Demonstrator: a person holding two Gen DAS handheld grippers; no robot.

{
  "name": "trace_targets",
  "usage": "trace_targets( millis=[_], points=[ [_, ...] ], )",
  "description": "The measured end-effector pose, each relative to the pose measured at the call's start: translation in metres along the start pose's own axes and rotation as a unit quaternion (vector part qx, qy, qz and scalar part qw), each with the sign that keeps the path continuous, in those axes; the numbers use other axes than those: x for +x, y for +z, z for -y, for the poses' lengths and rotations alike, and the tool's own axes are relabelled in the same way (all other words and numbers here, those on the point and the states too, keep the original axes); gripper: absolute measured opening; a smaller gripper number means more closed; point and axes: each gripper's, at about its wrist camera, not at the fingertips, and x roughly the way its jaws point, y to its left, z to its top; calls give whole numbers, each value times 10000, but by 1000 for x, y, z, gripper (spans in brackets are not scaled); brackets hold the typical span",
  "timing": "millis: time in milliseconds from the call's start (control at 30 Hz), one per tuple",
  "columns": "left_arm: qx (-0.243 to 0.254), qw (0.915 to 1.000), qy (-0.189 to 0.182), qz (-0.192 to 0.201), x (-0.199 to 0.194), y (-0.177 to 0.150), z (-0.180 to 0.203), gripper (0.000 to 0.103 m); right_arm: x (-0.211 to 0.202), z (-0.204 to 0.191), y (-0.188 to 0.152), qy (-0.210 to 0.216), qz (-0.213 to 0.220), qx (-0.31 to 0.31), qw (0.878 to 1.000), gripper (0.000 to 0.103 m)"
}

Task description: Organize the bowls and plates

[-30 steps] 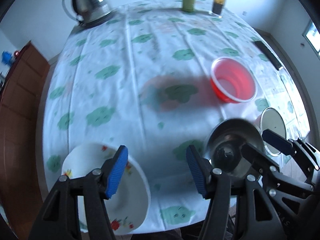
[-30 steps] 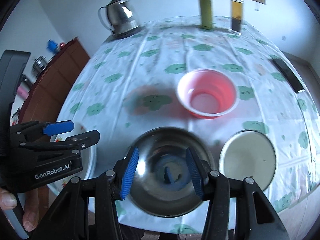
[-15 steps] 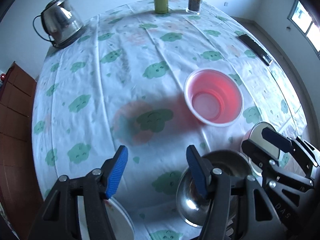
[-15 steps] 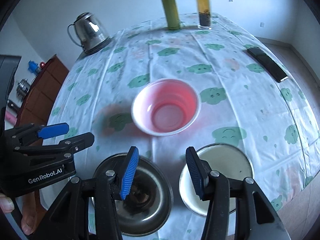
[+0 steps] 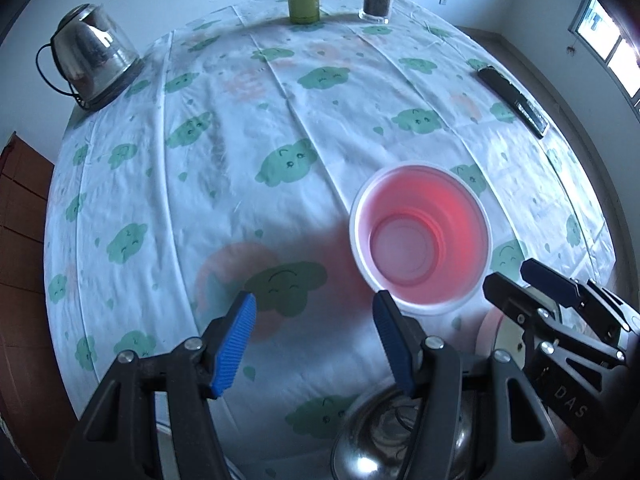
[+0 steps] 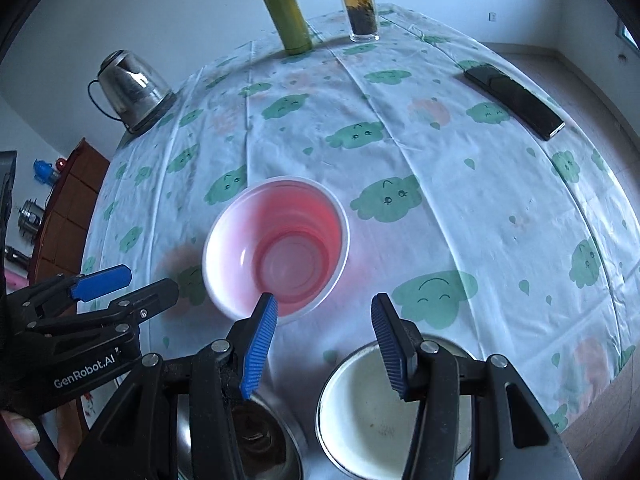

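Note:
A pink plastic bowl [image 5: 420, 236] [image 6: 276, 244] stands upright mid-table. A steel bowl [image 5: 384, 440] [image 6: 260, 440] and a cream enamel bowl [image 6: 372, 412] [image 5: 508, 336] sit near the front edge, partly hidden by the gripper arms. My left gripper [image 5: 316, 340] hangs open over bare cloth just left of the pink bowl, its right pad by the near rim. My right gripper [image 6: 324, 336] is open too, its left pad over the pink bowl's near rim. Nothing is between either pair of pads. Each gripper shows in the other's view: right gripper [image 5: 512, 276], left gripper [image 6: 144, 284].
A glass kettle [image 5: 92, 64] stands at the far left, with a green flask [image 6: 288, 16] and a glass tea bottle [image 6: 358, 4] at the far edge. A black phone [image 6: 516, 100] lies at the right. A wooden cabinet [image 6: 64, 208] is beyond the table's left side.
Both grippers have moved forward over the table toward the pink bowl. The flowered white bowl has left the left wrist view. The steel and enamel bowls have slid to the bottom of both views.

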Motion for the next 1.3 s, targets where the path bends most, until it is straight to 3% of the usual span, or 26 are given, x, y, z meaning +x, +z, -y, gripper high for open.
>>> trace_targets(
  millis=[333, 467, 667, 767, 833, 900, 967, 1300],
  points=[
    [37, 9997, -61, -218, 26, 12, 8, 62, 20, 10, 12, 32, -253, 211, 9995, 51],
    [86, 9996, -37, -277, 32, 14, 11, 62, 25, 9, 14, 63, -332, 219, 9992, 41],
    [144, 9993, -55, -341, 38, 15, 14, 60, 33, 6, 15, 70, -425, 213, 9988, 36],
    [202, 9991, -106, -361, 40, 16, 17, 44, 36, 6, 15, 80, -488, 203, 9986, 26],
    [212, 9986, -238, -425, 41, 16, 18, 21, 36, 5, 15, 112, -489, 188, 9986, 24],
    [293, 9982, -284, -432, 41, 15, 23, 13, 36, 3, 15, 138, -497, 140, 9986, 20],
    [374, 9984, -192, -368, 39, 14, 26, 12, 36, 1, 15, 134, -503, 92, 9986, 15],
    [364, 9989, -194, -236, 27, 15, 25, 11, 30, -2, 17, 172, -477, 62, 9987, 13]
  ],
)
